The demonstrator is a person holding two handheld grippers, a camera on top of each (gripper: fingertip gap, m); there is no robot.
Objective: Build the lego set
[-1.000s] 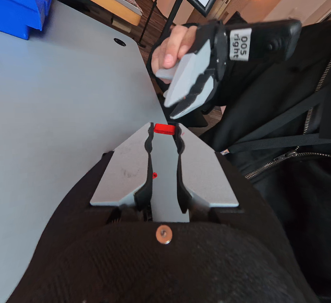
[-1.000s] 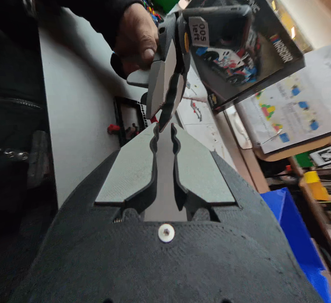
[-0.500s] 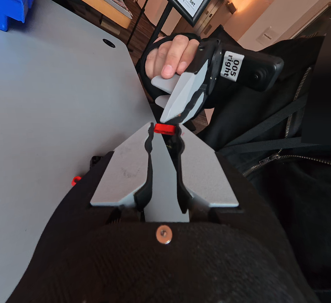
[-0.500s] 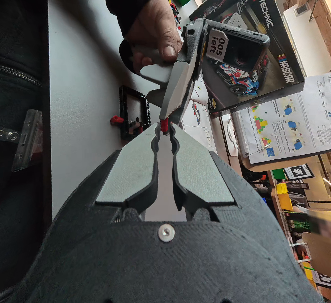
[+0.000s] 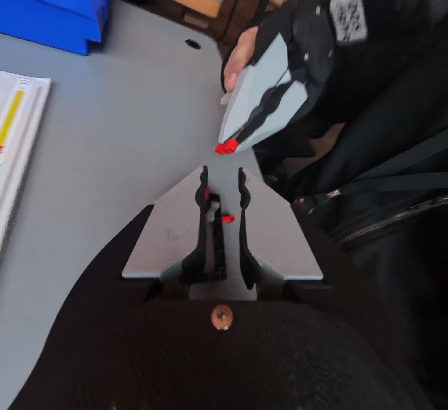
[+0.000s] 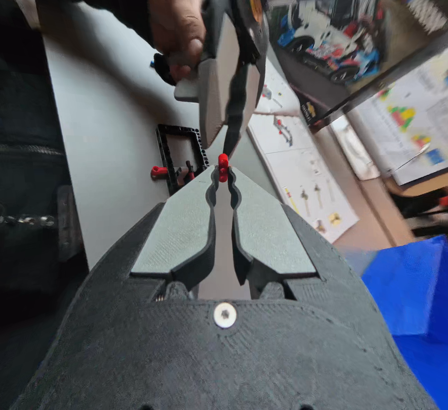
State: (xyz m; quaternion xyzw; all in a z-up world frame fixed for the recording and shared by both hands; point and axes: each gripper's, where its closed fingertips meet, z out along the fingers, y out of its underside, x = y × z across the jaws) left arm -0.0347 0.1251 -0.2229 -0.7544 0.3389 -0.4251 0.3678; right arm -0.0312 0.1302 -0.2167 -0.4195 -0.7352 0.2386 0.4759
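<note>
The small red Lego connector (image 6: 223, 167) is sitting pinched at the tips of the right gripper (image 6: 222, 172), above the grey table (image 5: 121, 131). The left gripper (image 5: 221, 170) is hanging with fingers apart, empty, just beside it. The black Lego frame (image 6: 180, 153) is lying on the table before a printed set box (image 6: 351, 34), whose lettering is blurred.

the right gripper (image 6: 223, 168) has its two fingers (image 6: 184, 223) close together, pinching a small thing at the tips. in the left wrist view it comes in from the upper right, tilted down, and a hand (image 5: 238, 61) wraps round its handle. the left gripper (image 5: 221, 169) has its fingers (image 5: 169, 226) apart, with a clear gap and nothing between the tips. in the right wrist view it points down from above, just past the right gripper's tips, and a hand (image 6: 177, 20) in a dark sleeve holds it.
</note>
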